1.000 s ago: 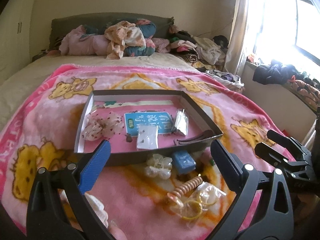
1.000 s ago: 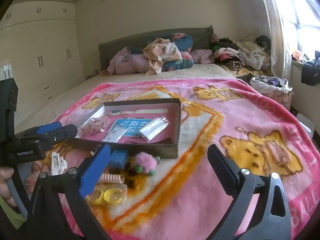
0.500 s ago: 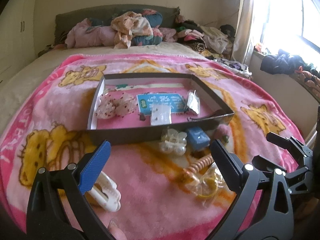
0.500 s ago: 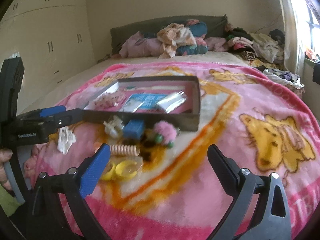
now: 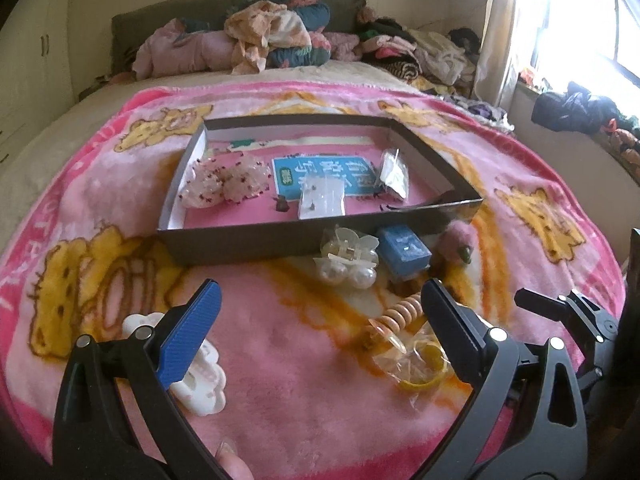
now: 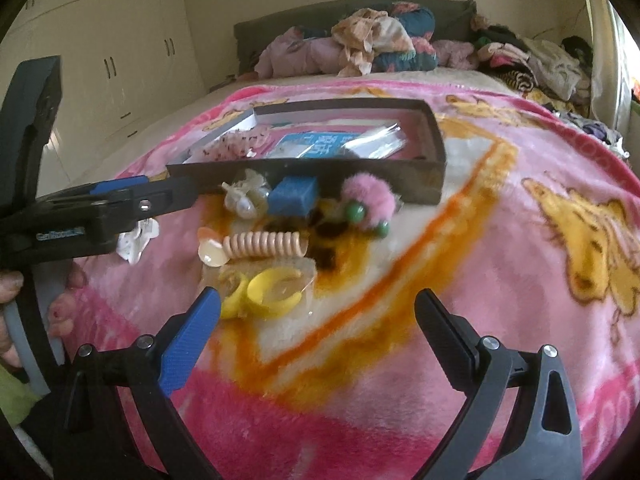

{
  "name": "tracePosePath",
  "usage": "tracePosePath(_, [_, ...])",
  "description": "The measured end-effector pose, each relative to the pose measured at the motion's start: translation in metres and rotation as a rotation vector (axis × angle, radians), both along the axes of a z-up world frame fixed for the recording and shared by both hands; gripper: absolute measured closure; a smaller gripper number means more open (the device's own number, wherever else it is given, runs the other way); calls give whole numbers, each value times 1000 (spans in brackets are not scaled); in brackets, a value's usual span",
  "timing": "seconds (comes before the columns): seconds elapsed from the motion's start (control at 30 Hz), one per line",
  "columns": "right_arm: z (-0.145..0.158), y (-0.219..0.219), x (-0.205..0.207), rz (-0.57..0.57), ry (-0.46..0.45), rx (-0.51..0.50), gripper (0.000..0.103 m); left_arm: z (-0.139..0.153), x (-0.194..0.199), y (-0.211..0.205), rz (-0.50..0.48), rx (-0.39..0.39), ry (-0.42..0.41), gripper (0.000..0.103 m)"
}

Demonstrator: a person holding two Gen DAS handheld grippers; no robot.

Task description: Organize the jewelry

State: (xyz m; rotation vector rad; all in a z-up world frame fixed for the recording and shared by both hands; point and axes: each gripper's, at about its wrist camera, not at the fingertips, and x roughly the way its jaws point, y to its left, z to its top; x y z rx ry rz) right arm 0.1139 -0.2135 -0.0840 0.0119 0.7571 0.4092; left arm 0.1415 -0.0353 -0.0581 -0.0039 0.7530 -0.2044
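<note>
1. Left wrist view: we hold the left tool spread, empty, lower centre.
2. Right tool spread too.
3. Loose jewelry: clear hair clip, coil tie, mid-frame outside the box, probably awaiting sorting.

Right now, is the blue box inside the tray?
No, the blue box sits on the blanket just outside the tray's near wall.
</note>
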Motion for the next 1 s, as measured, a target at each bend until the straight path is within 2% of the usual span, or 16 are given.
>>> tracePosePath(0.13, [-9, 3, 3, 15, 45, 19, 15, -5, 7, -6, -8, -11, 26, 12])
tracePosePath(0.27, [-12, 5, 4, 16, 58, 45, 16, -11, 14, -14, -28, 0, 55, 13])
tracePosePath(0.43, [-11, 3, 8, 23, 82, 112, 25, -20, 26, -12, -13, -36, 105, 21])
tracePosePath(0.53, [-11, 4, 12, 28, 102, 150, 33, -24, 33, -10, -2, -53, 127, 25])
tracePosePath(0.6, [-10, 6, 12, 38, 103, 159, 47, -25, 35, -10, -1, -52, 129, 28])
tracePosePath(0.67, [-10, 10, 13, 54, 107, 165, 54, -27, 38, -10, 4, -57, 133, 31])
tracePosePath(0.73, [-9, 12, 13, 56, 100, 171, 56, -26, 41, -10, 1, -65, 133, 33])
tracePosePath(0.87, [-6, 6, 11, 52, 85, 207, 81, -26, 46, -13, -7, -75, 129, 39])
tracePosePath(1.0, [0, -4, 10, 46, 72, 239, 87, -29, 50, -17, -19, -81, 139, 59])
